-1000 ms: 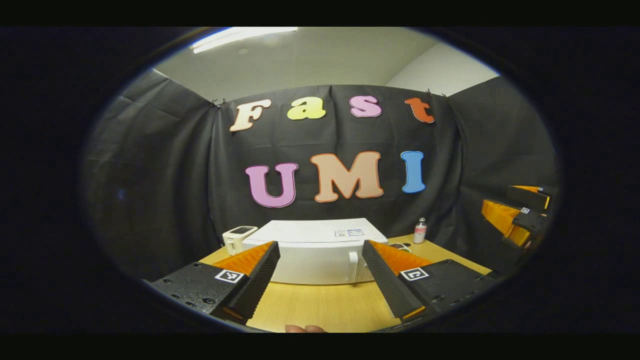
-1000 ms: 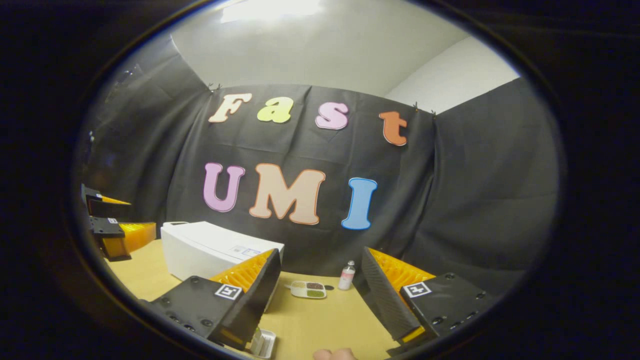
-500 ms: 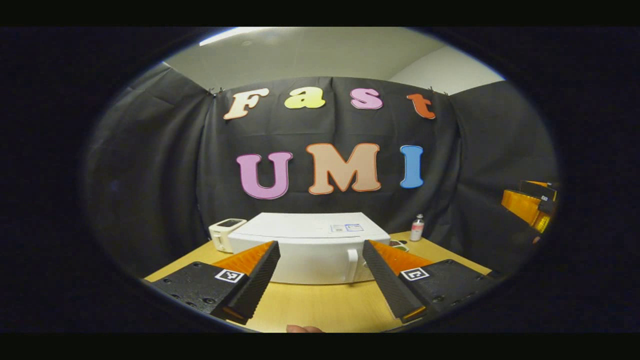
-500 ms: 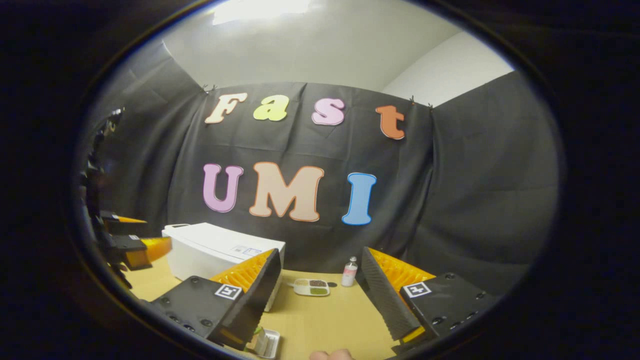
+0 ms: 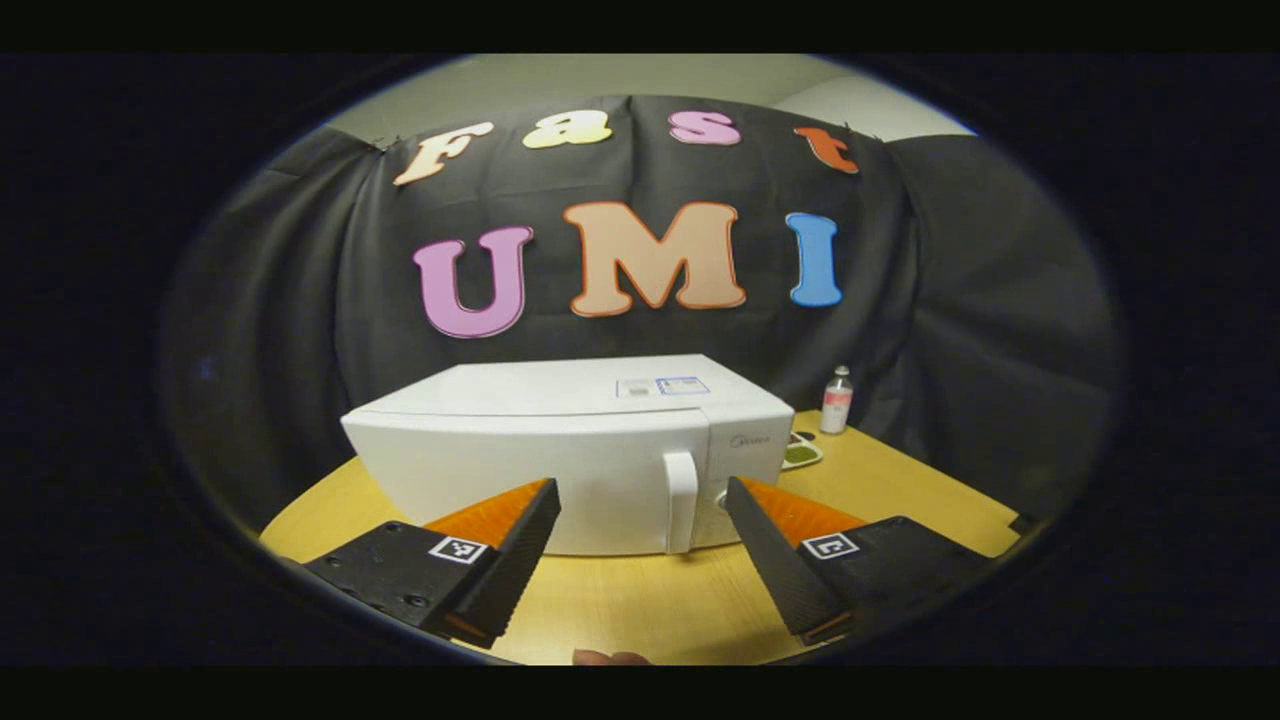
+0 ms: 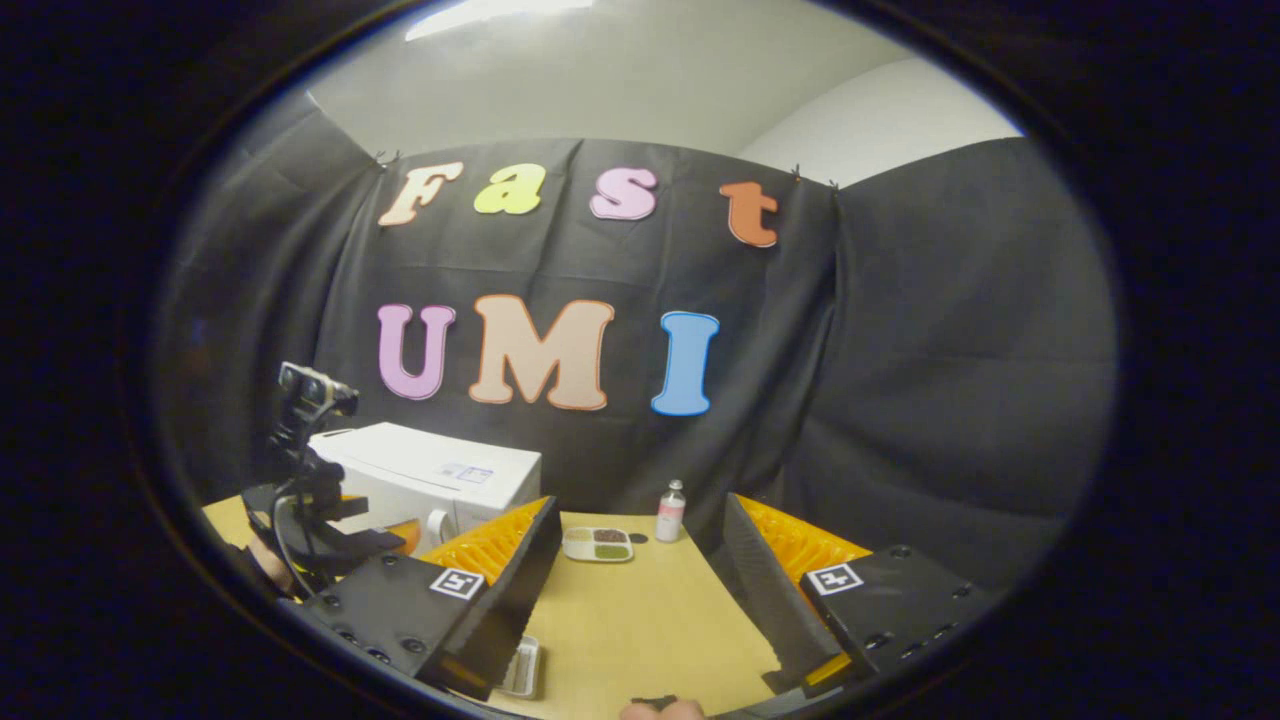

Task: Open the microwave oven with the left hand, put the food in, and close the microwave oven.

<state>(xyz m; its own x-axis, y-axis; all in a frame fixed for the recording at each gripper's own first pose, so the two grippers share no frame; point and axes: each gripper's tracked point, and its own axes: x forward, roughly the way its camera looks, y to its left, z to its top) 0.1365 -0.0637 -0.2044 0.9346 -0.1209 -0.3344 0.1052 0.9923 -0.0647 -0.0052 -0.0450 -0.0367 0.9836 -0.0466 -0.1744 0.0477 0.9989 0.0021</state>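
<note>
Microwave (image 5: 560, 455): one, door shut; one food tray (image 6: 597, 543); one bottle (image 6: 669, 511).

Microwave (image 5: 560, 450) on table (image 5: 650, 610); food tray (image 6: 597, 543), bottle (image 6: 669, 510) right of it (bottle farther back).

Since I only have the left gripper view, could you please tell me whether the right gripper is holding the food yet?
Observer: No, the right gripper is empty, its jaws wide open above the table.
Operator: Where is the food, then?
Observer: The food tray lies ahead between those jaws, with one dark filling and one green.
Operator: Is anything nearer to it?
Observer: A small white container lies at the near table edge, beside its left jaw.
</note>
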